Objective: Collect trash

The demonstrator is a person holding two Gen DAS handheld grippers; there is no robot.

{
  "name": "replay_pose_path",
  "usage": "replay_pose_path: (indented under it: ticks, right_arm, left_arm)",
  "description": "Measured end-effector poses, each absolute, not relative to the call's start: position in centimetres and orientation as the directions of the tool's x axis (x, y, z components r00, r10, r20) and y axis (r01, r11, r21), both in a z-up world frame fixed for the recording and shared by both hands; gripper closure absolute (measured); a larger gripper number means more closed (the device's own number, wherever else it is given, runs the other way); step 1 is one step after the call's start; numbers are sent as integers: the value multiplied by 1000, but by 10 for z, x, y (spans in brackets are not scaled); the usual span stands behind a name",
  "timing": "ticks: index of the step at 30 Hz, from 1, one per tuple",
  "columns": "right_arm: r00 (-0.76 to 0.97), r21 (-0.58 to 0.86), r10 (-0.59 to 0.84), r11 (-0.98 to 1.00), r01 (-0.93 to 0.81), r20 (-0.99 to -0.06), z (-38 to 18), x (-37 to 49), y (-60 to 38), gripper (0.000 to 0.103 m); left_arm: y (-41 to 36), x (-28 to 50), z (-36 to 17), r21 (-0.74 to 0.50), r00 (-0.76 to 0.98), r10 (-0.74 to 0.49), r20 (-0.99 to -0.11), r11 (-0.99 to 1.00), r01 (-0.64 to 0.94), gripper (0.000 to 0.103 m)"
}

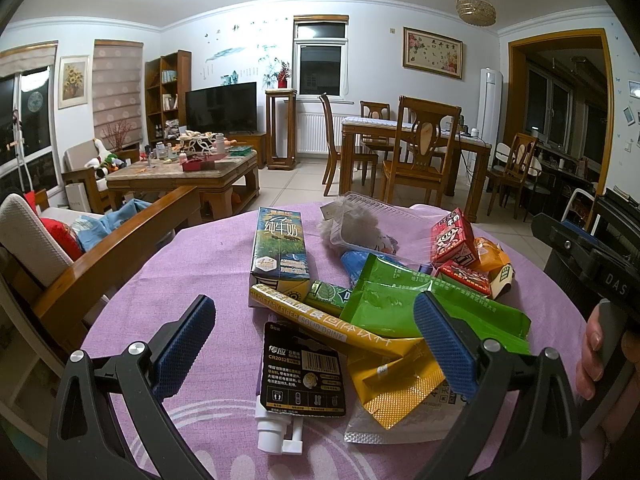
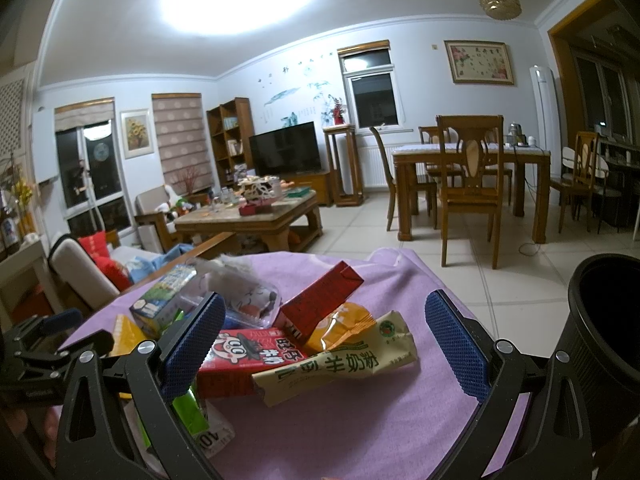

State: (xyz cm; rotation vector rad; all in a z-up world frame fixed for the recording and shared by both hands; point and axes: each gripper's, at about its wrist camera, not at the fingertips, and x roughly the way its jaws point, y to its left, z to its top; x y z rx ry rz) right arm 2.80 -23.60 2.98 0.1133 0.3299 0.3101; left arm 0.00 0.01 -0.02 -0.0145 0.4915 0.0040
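With both my left gripper (image 1: 316, 344) and right gripper (image 2: 326, 346) spread wide and empty, the beige sachet (image 2: 334, 364) lies just ahead between my right fingers, light, crinkly and slippery, best pinched mid-body.

Table under a purple cloth (image 1: 208, 264). Landmark: upright milk carton (image 1: 279, 254). Right of it: clear tray (image 1: 372, 216), red cartons (image 1: 452, 240), green pouches (image 1: 404, 300). In front of it: yellow sachets (image 1: 332, 324), battery card (image 1: 302, 372), foil packet (image 1: 380, 432).

Trash pile (image 1: 384, 312) on purple tablecloth (image 1: 192, 280)
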Motion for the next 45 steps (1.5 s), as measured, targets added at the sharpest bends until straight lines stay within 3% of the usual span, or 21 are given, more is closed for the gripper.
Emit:
replay_pose_path:
  ticks: [12,16,21,25,28,33,35,37,38,39,43,45]
  right_arm:
    - [879,215,367,925,-312,-304,29,31,-243,4]
    - [824,334,439,884,-326,-358,20,43,-255,4]
    - [773,366,478,867,-339,-418,17,53,-263,4]
    - [765,330,498,862,-384,-409,28,57,-267,4]
    - [712,316,552,834,-453,-434,47,76,-257,5]
    - [615,241,612,778,-580,-497,77,109,-211,9]
    - [583,191,602,767,-613,-546,80,123,-188,17]
    - [533,156,585,749,-644,-612,77,143,-163,28]
    - [512,138,568,745,-652,-645,74,152,-150,38]
    - [493,120,550,740,-662,-674,69,160,-139,41]
    - [425,46,480,702,-711,-767,43,175,-103,44]
    - [418,5,447,688,-726,-791,31,177,-89,53]
  left_arm:
    - [2,0,1,-27,884,-2,-467,1000,-13,5]
    - [32,-7,-8,-158,901,-65,-430,987,-4,5]
    - [61,-4,3,-347,904,-166,-394,938,21,5]
    - [70,25,20,-248,872,-106,-479,969,-19,5]
    - [67,72,17,-137,777,-71,-625,990,-19,5]
    - [58,126,-7,-121,652,-92,-753,993,0,5]
    - [58,132,-14,-105,628,-79,-774,995,-3,9]
    - [57,136,-20,-100,604,-82,-793,995,4,29]
    - [57,137,-24,-104,599,-90,-796,994,11,33]
    - [58,140,-28,-109,585,-96,-805,994,12,41]
    - [64,143,-37,-107,590,-89,-802,994,4,52]
    - [65,139,-36,-122,606,-96,-790,993,-1,52]
